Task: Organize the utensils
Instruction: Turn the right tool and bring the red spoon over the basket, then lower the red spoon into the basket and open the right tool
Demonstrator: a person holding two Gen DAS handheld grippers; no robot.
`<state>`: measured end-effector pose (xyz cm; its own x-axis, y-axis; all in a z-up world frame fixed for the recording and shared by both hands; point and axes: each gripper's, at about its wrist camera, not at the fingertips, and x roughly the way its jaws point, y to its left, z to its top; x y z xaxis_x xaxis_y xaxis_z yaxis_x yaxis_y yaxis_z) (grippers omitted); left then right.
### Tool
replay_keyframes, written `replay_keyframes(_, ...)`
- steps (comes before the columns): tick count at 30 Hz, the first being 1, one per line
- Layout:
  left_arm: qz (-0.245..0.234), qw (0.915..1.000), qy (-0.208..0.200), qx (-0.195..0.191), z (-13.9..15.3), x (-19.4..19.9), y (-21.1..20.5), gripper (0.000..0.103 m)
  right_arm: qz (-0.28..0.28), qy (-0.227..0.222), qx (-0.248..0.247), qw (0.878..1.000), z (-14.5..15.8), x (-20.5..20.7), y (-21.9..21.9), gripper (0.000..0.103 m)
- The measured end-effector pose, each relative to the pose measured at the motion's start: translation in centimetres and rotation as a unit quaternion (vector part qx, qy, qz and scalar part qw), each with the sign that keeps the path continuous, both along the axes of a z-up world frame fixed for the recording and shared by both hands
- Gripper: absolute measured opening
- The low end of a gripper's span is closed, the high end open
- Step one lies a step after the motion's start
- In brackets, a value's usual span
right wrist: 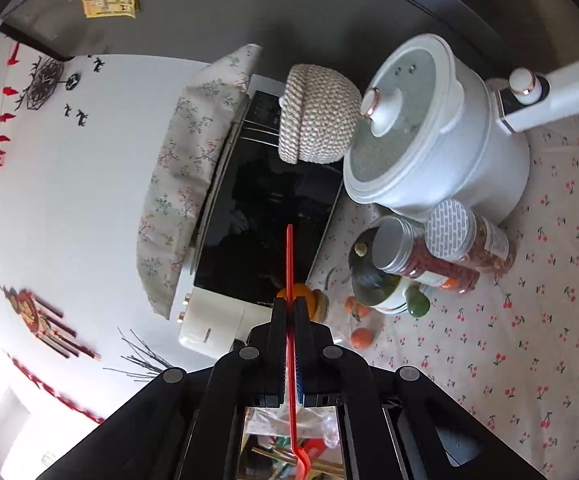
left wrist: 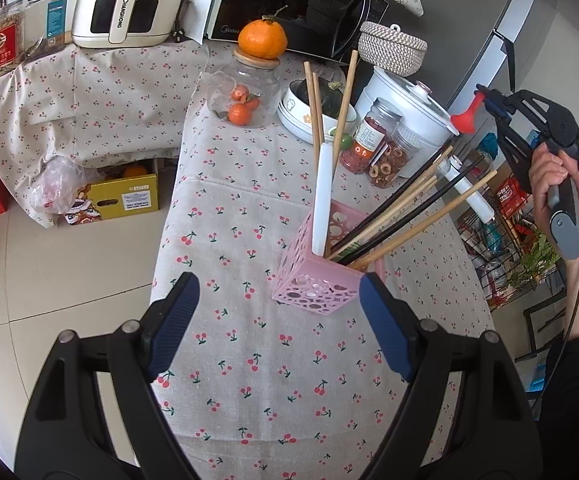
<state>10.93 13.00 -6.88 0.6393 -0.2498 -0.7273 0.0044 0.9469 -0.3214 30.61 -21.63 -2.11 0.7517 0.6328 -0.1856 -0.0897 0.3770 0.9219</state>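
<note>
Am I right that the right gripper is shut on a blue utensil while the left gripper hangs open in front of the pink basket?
Not quite: the utensil clamped in the right gripper is red, as the right wrist view shows. The rest holds: the left gripper is open in front of the pink basket.

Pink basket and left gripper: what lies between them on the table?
Nothing, in the left wrist view: only bare cherry-print tablecloth lies between the open left gripper and the pink basket.

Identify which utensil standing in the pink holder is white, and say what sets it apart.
It is the white flat-handled utensil, near-upright at the rear-left of the pink holder. The others are wooden or black chopsticks fanning out to the right.
</note>
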Motion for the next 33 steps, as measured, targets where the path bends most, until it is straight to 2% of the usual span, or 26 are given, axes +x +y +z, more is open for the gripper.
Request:
replay_keyframes(5, -0.004, 0.9999, 0.013, 0.006, -0.3, 0.0, -0.2, 0.082, -0.015, -0.089, -0.096, 0.991, 5.7, -4.9, 1.3, 0.003)
replay_keyframes(10, -0.017, 0.9993, 0.021, 0.024, -0.6, 0.0, -0.8, 0.082, -0.008, -0.141, -0.180, 0.973, 6.9, -9.1, 5.8, 0.003)
replay_keyframes(12, -0.019, 0.9989, 0.025, 0.035, -0.8, 0.0, -0.9, 0.082, -0.003, -0.157, -0.208, 0.965, 6.6, -10.5, 7.7, 0.003)
replay_keyframes(14, -0.022, 0.9984, 0.033, 0.041, -1.1, 0.1, -0.9, 0.082, -0.007, -0.180, -0.248, 0.952, 6.3, -11.8, 9.9, 0.003)
replay_keyframes(20, -0.024, 0.9974, 0.054, 0.041, -1.9, 0.3, -0.2, 0.082, -0.021, -0.249, -0.357, 0.900, 3.6, -14.5, 16.3, 0.003)
replay_keyframes(27, -0.018, 0.9972, 0.061, 0.039, -2.1, 0.3, 0.6, 0.082, -0.015, -0.262, -0.390, 0.883, -0.5, -14.4, 19.5, 0.003)
replay_keyframes(33, -0.018, 0.9971, 0.063, 0.037, -2.1, 0.5, 0.8, 0.082, -0.029, -0.270, -0.399, 0.876, -2.7, -14.6, 20.6, 0.003)
